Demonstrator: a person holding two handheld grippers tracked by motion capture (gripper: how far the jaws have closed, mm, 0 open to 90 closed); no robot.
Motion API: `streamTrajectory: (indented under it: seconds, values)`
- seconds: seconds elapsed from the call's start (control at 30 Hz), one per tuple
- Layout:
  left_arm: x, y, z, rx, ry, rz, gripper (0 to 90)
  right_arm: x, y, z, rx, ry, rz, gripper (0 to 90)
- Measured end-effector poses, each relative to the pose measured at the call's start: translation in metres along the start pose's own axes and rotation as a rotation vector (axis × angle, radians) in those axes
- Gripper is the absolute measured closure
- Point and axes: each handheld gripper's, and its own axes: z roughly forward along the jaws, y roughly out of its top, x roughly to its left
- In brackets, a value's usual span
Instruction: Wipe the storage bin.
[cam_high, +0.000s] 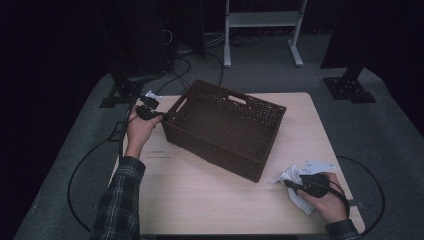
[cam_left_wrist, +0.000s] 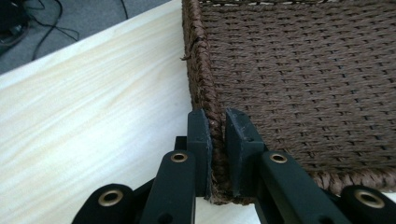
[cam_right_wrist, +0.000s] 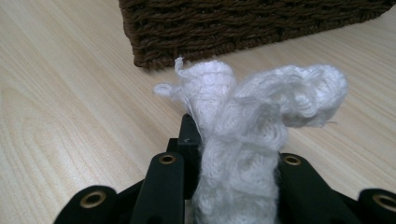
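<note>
White cloth (cam_high: 295, 182) sits lower right of the high view, clamped in the right gripper (cam_right_wrist: 233, 154). Wicker basket (cam_high: 225, 127) centre frame; left gripper (cam_left_wrist: 218, 135) pinches its rim. Advise: steady basket, lift cloth clear over the wall.

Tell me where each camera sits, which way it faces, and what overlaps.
High view: above the table's near side, looking forward and down at the dark brown woven basket; both forearms enter from below.
Left gripper view: rides the left gripper, jaws clamped on the basket rim.
Right gripper view: rides the right gripper, gripping the white fluffy cloth, facing a basket corner.
Shared: all three show the basket and the pale wooden table.
</note>
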Motion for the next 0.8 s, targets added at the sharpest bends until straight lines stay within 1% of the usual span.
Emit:
streamTrajectory:
  seconds: [0.07, 0.13, 0.2, 0.23, 0.33, 0.43, 0.5, 0.67, 0.8]
  values:
    - [-0.001, -0.004, -0.002, -0.011, -0.01, -0.018, 79.7, 0.0, 0.0, 0.0, 0.0, 0.0, 0.0, 72.7]
    - [-0.002, -0.008, -0.006, -0.012, -0.026, -0.043, 79.4, 0.0, 0.0, 0.0, 0.001, 0.0, -0.002, 72.7]
    - [-0.004, -0.012, -0.009, -0.016, -0.031, -0.055, 78.9, 0.001, 0.0, 0.0, 0.004, 0.001, -0.005, 72.7]
    - [-0.006, -0.015, -0.012, -0.019, -0.033, -0.067, 78.7, 0.001, 0.001, 0.0, 0.004, 0.001, -0.007, 72.7]
    - [-0.01, -0.021, -0.017, -0.021, -0.035, -0.08, 77.8, 0.001, 0.001, 0.0, 0.007, 0.003, -0.007, 72.7]
    - [-0.014, -0.028, -0.024, -0.025, -0.047, -0.109, 77.1, 0.001, 0.001, 0.0, 0.005, 0.003, -0.01, 72.7]
    - [-0.017, -0.034, -0.028, -0.03, -0.046, -0.119, 76.5, 0.002, 0.001, 0.0, 0.004, 0.004, -0.009, 72.7]
    - [-0.027, -0.046, -0.041, -0.023, -0.044, -0.134, 74.9, 0.003, 0.001, 0.001, 0.012, 0.009, -0.011, 72.7]
    - [-0.039, -0.06, -0.054, -0.026, -0.03, -0.153, 73.7, 0.003, 0.001, 0.001, 0.013, 0.011, -0.012, 72.6]
